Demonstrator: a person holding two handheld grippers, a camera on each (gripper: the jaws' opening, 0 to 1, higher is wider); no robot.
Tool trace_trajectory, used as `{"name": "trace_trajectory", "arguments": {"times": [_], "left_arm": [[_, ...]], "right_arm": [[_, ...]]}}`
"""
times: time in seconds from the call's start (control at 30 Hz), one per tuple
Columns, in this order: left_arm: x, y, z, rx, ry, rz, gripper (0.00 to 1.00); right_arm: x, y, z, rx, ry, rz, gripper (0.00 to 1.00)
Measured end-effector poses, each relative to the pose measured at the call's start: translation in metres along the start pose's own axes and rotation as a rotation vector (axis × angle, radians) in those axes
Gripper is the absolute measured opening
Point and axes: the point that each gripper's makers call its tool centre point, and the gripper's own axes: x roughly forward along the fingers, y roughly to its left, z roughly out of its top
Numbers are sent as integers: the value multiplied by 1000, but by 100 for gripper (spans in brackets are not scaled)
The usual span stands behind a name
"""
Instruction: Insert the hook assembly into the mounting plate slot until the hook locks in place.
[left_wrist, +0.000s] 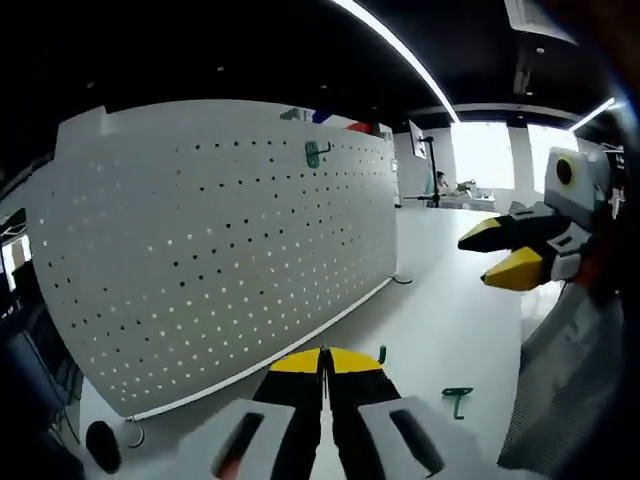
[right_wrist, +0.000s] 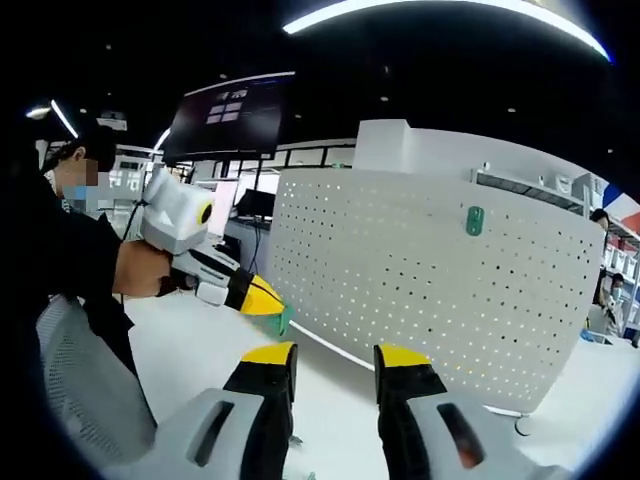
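Note:
A white pegboard (left_wrist: 220, 260) stands upright on the table, and it also appears in the right gripper view (right_wrist: 440, 280). One green hook (left_wrist: 316, 153) hangs high on its face (right_wrist: 474, 220). My left gripper (left_wrist: 323, 360) is shut just in front of the board's lower edge, with a small green hook piece (left_wrist: 382, 353) sticking out beside its yellow tips. From the right gripper view that gripper (right_wrist: 265, 297) carries the green piece (right_wrist: 285, 320) under its tips. Another green hook (left_wrist: 457, 398) lies on the table. My right gripper (right_wrist: 335, 360) is open and empty, and hovers at the right (left_wrist: 492, 255).
The white table (left_wrist: 440, 320) runs along the board's foot. A black round object (left_wrist: 100, 445) lies near the board's left corner. A person in dark clothes (right_wrist: 70, 260) holds the grippers. A grey mesh chair back (right_wrist: 85, 390) stands at the left, a dark screen (right_wrist: 230, 115) behind.

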Motion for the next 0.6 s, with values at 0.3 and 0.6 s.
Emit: {"name": "trace_trajectory", "arguments": {"times": [0.3,0.6], "left_arm": [[-21,-1,-2,-82,-47,32,1],[-31,-9,5,-104,-86,36,1]], "right_arm": [[9,25,8,-16,-17,79,27],[15,50,9,-59,-16,142,26]]}}
